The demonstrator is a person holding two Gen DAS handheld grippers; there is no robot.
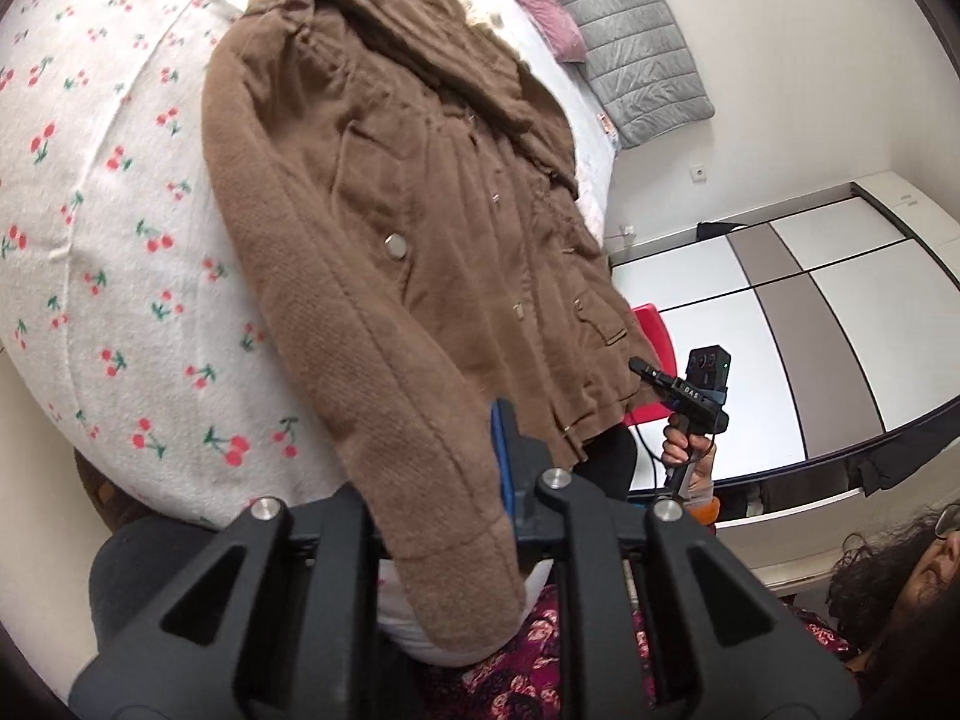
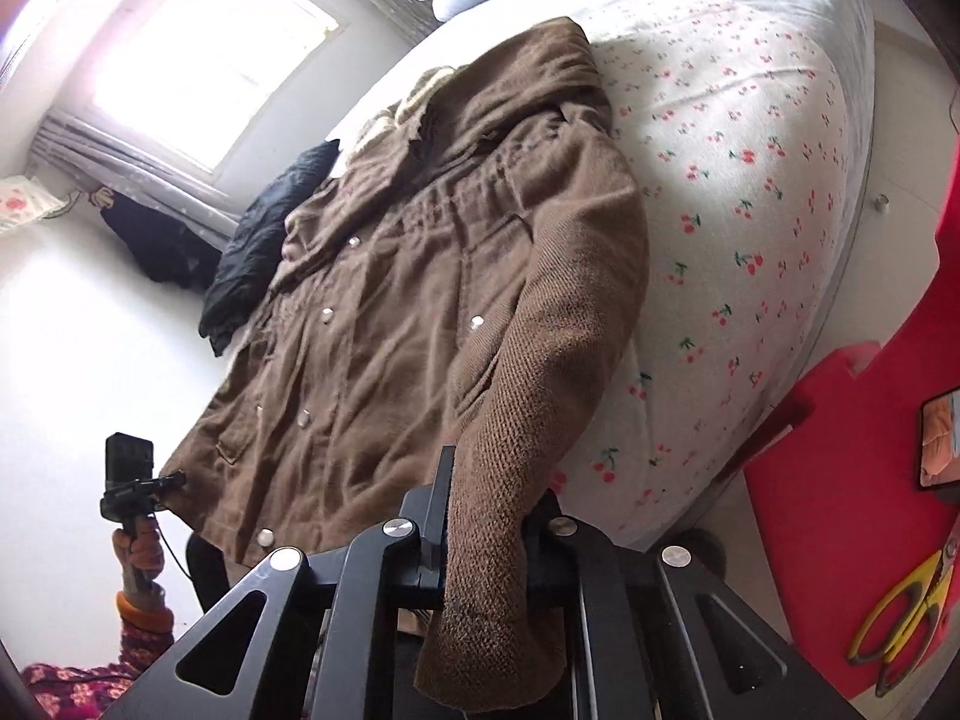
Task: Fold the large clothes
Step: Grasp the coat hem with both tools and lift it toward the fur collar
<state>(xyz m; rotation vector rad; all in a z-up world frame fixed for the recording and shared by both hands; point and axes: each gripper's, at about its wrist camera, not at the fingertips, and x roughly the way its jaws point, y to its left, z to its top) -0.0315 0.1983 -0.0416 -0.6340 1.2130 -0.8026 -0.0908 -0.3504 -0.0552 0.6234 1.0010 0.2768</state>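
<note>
A brown coat (image 1: 420, 192) lies front up on a bed, hood toward the pillows, hem at the bed's near edge; it also shows in the right wrist view (image 2: 420, 276). My left gripper (image 1: 444, 480) is shut on the coat's left sleeve (image 1: 420, 468), whose cuff hangs toward the camera. My right gripper (image 2: 486, 510) is shut on the right sleeve (image 2: 510, 450), its cuff drooping over the jaws. Each gripper shows small in the other's view, the right one (image 1: 645, 369) and the left one (image 2: 174, 480), at the coat's hem.
The bed has a white cherry-print sheet (image 1: 120, 240). Pink and grey quilted bedding (image 1: 630, 30) lies by the pillows. A black garment (image 2: 264, 240) lies beside the coat. A wardrobe (image 1: 810, 312), a window (image 2: 210, 42) and a red surface with yellow scissors (image 2: 900, 612) surround the bed.
</note>
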